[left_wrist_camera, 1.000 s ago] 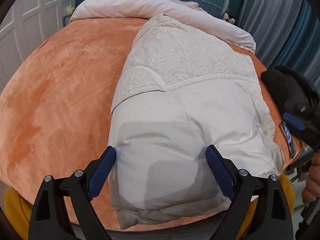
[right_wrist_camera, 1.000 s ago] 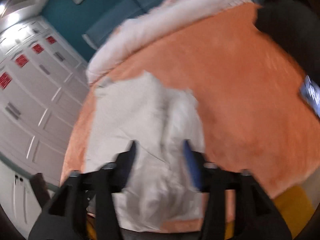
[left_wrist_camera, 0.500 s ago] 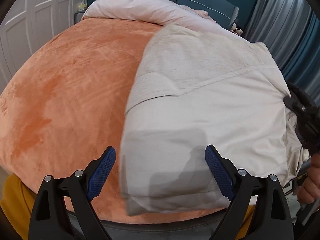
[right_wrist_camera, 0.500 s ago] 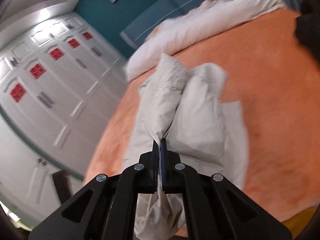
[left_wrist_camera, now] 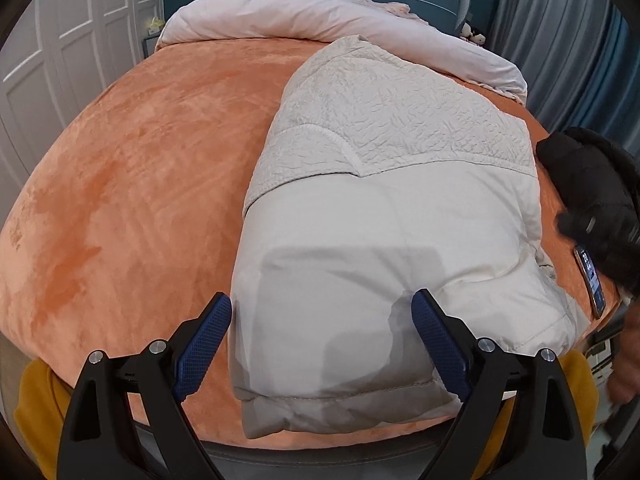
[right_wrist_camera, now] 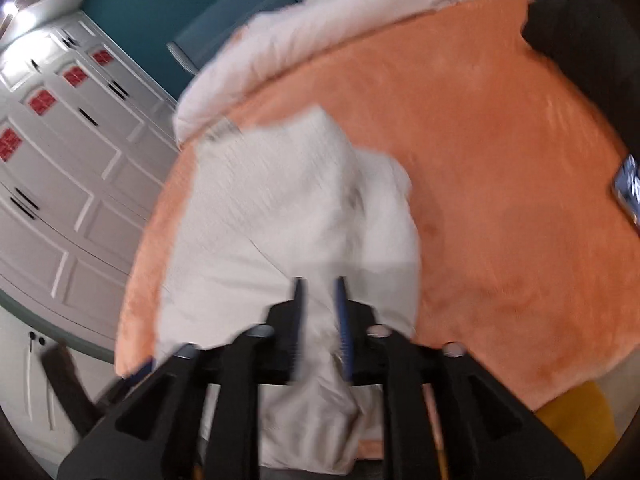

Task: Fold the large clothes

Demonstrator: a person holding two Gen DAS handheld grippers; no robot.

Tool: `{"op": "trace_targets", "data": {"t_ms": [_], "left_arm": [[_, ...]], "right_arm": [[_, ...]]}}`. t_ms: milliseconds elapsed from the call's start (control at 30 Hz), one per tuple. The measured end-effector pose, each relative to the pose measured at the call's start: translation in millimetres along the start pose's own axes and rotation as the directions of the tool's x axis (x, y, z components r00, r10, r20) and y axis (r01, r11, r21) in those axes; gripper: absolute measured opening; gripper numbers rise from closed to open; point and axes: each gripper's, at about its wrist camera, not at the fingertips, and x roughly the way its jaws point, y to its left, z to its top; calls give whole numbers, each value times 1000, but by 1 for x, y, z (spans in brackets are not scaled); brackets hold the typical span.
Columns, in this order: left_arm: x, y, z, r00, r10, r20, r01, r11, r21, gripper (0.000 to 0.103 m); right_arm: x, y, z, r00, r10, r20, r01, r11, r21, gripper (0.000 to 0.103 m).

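Observation:
A cream padded jacket (left_wrist_camera: 380, 200) lies folded lengthwise on the orange bed cover (left_wrist_camera: 140, 160), its textured upper part towards the pillows. My left gripper (left_wrist_camera: 322, 298) hovers open over the jacket's near end, touching nothing. In the blurred right wrist view the same jacket (right_wrist_camera: 280, 208) lies ahead. My right gripper (right_wrist_camera: 319, 284) has its jaws opening, a ridge of the jacket's cloth still standing between them. The pads no longer seem to press on it.
A pale pink duvet (left_wrist_camera: 320, 12) is rolled along the head of the bed. A black garment (left_wrist_camera: 592, 184) and a phone (left_wrist_camera: 592, 280) lie at the right edge. White wardrobe doors (left_wrist_camera: 60, 40) stand at the left. A hand (left_wrist_camera: 628, 360) shows at the lower right.
The right gripper closed on a fold of the jacket and pulled it up and over. Its jaws have now parted and the cloth has dropped back flat. The left gripper stayed open in place.

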Motion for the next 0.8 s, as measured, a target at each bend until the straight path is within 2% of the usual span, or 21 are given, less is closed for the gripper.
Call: {"op": "trace_targets", "data": {"t_ms": [67, 133, 200, 267, 333, 367, 400, 433, 467, 500, 533, 567, 600, 633, 667, 733, 800], "left_arm": [[0, -1, 0, 1000, 7, 0, -7, 1000, 7, 90], [0, -1, 1, 1000, 9, 0, -9, 1000, 6, 90], [0, -2, 1, 1000, 12, -1, -12, 1000, 5, 90], [0, -2, 1, 1000, 14, -2, -14, 1000, 3, 90], [0, -2, 2, 1000, 13, -3, -13, 1000, 2, 90], [-1, -2, 3, 1000, 13, -4, -13, 1000, -1, 90], [-2, -2, 4, 1000, 15, -3, -15, 1000, -3, 90], [-3, -1, 4, 1000, 17, -1, -17, 1000, -4, 90], [-3, 1, 5, 1000, 13, 1, -13, 1000, -7, 90], [-2, 2, 5, 1000, 4, 0, -4, 1000, -9, 92], [-1, 3, 4, 1000, -5, 1, 5, 1000, -14, 92], [2, 2, 4, 1000, -9, -5, 9, 1000, -20, 92], [5, 1, 4, 1000, -11, -19, 10, 1000, -19, 92], [7, -2, 4, 999, -23, -22, 23, 1000, -14, 94], [7, -4, 4, 1000, -24, -17, 24, 1000, -3, 96], [7, -7, 2, 1000, 2, -17, -2, 1000, 22, 96], [10, -5, 1, 999, 16, -31, -15, 1000, 13, 96]], "right_arm": [[-1, 3, 16, 999, -10, 42, 11, 1000, -10, 57], [9, 12, 33, 998, -29, 58, 30, 999, -23, 60], [28, 15, 47, 998, -51, 43, 51, 999, -4, 66], [53, 10, 55, 998, -60, 2, 60, 998, 36, 67], [77, 14, 58, 993, -91, -75, 92, 996, 19, 42], [78, 27, 63, 992, -94, -81, 92, 995, -33, 20], [67, 38, 67, 998, -43, -42, 40, 997, -68, 12], [50, 47, 70, 999, 45, 11, -43, 994, -99, 11], [28, 55, 74, 983, 169, 67, -160, 980, -116, 9], [20, 54, 74, 973, 210, 97, -198, 973, -118, 8], [28, 45, 74, 984, 149, 98, -139, 985, -106, 8], [45, 32, 73, 996, 63, 58, -59, 995, -78, 8], [68, 15, 69, 1000, -18, -21, 17, 999, -50, 8], [92, -4, 60, 992, -52, -111, 51, 999, -19, 9], [97, -17, 51, 990, -50, -132, 52, 999, 9, 10], [80, -18, 45, 995, -20, -95, 22, 999, 26, 11], [53, -15, 34, 996, 29, -81, -27, 999, 27, 17]]}}
